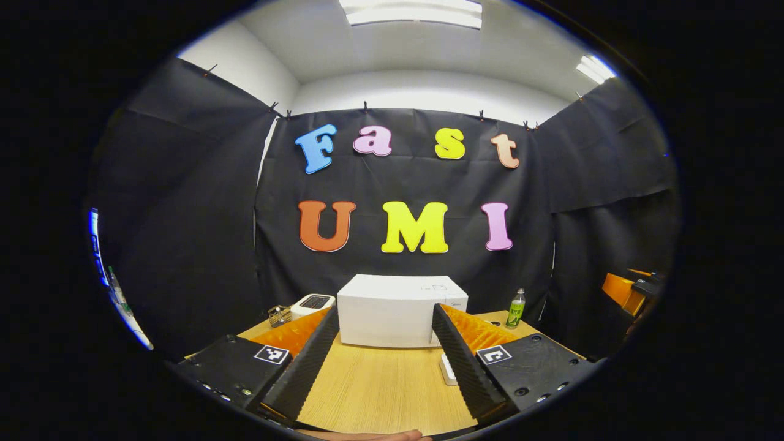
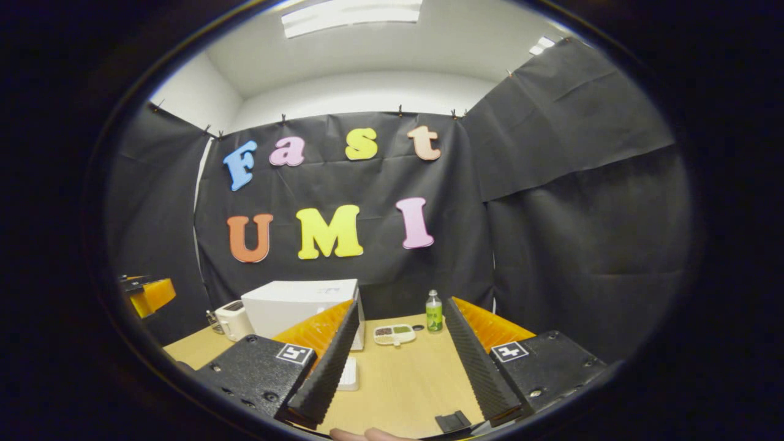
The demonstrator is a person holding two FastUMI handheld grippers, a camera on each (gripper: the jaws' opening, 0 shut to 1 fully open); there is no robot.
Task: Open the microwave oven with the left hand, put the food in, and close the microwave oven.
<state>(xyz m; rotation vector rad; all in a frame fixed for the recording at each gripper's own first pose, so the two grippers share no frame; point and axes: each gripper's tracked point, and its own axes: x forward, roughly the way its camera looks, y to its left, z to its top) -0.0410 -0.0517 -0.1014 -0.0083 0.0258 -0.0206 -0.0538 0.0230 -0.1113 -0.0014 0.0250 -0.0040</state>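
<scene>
The white microwave oven stands at the back of the wooden table with its door closed. My left gripper hovers above the table in front of it, open, with nothing between its fingers. In the right gripper view the microwave oven sits to the left, and a small white food tray with dark and green portions lies on the table to its right. My right gripper is open and empty, short of the tray, which shows between its fingers.
A green bottle stands behind the tray, also the bottle. A small white appliance and a wire basket sit left of the microwave. A flat white ribbed item lies in front of it.
</scene>
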